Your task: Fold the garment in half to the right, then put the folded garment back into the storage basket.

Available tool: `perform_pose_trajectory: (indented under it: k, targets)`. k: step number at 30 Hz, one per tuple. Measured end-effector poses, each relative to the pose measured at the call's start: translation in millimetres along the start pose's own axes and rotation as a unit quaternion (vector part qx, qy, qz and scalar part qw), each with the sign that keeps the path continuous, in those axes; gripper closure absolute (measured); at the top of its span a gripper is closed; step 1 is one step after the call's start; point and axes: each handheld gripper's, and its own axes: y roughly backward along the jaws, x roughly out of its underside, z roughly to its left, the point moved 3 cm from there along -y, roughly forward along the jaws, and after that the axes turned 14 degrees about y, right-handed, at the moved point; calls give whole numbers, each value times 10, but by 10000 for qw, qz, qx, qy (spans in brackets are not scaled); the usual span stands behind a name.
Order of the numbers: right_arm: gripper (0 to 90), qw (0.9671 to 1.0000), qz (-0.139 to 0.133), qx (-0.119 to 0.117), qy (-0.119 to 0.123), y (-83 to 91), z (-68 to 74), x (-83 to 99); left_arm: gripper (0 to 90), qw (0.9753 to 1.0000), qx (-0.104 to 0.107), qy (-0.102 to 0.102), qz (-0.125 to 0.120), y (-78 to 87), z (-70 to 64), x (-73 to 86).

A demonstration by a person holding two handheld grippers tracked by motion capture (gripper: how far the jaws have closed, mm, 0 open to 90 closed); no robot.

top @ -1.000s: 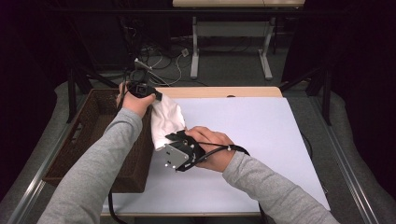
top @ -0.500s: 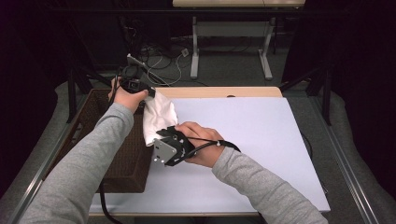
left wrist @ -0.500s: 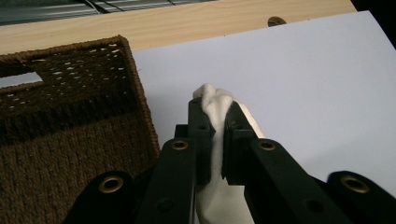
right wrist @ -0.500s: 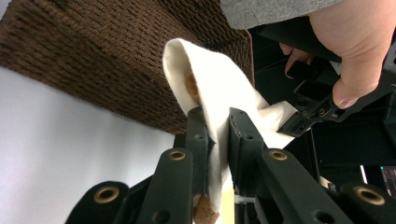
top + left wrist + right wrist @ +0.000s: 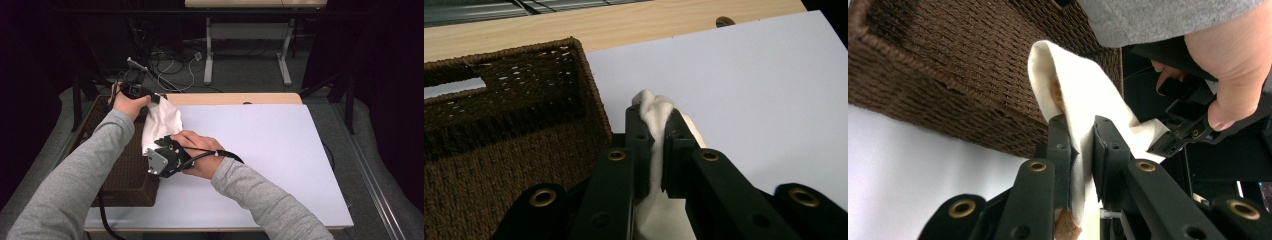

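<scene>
Beside the brown woven basket point(image 5: 125, 170), white cloth point(image 5: 161, 125) stretched between left gripper point(image 5: 655, 125) and right gripper point(image 5: 1080, 130), both jaws pinching it, apparently above the tabletop point(image 5: 270, 150).

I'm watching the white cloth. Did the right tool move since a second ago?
Yes. In the high view the right tool, shut on the white cloth, has slid left, from over the white tabletop to the edge of the brown basket.

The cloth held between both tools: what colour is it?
Cream white cloth; clearest in the right gripper view.
</scene>
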Motion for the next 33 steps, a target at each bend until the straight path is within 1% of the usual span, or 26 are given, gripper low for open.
perform_pose_trajectory:
  k: [1,2,3,6,7,10,17,25,26,28,29,30,33]
  targets:
    - [800,10000,21,-7,-12,-9,-2,-19,846,10000,13,-16,13,5,12,0]
    - [800,10000,46,-23,-28,-18,-2,-39,847,10000,34,29,-11,6,19,4]
    - [800,10000,29,-32,-18,-33,-5,-58,846,10000,44,-1,-6,13,40,5]
    - [800,10000,50,-58,-4,-80,-8,-115,847,10000,55,11,6,32,121,16]
    - [800,10000,39,-66,34,-102,-11,-134,846,10000,35,64,-14,36,150,18]
    - [800,9999,61,-102,43,-171,-12,-188,847,9999,44,131,-27,66,239,1]
    - [800,9999,55,-146,54,-295,-48,-303,847,9999,40,131,-61,139,373,-17]
    - [800,9999,-25,-153,53,-428,-97,-461,847,9999,-4,78,-78,259,532,-29]
    - [800,9999,-45,-147,77,-445,-105,-486,847,9999,-1,115,-103,273,550,-30]
    - [800,9998,-71,-154,131,-478,-120,-534,847,9999,-18,121,-104,309,598,-28]
    - [800,9997,-103,-161,145,-493,-129,-554,847,9999,-16,127,-108,324,624,-24]
    - [800,9997,-105,-177,110,-507,-129,-573,847,9999,-22,114,-94,342,654,-20]
    - [800,9996,-148,-193,167,-549,-136,-621,847,9998,-41,182,-108,363,742,6]
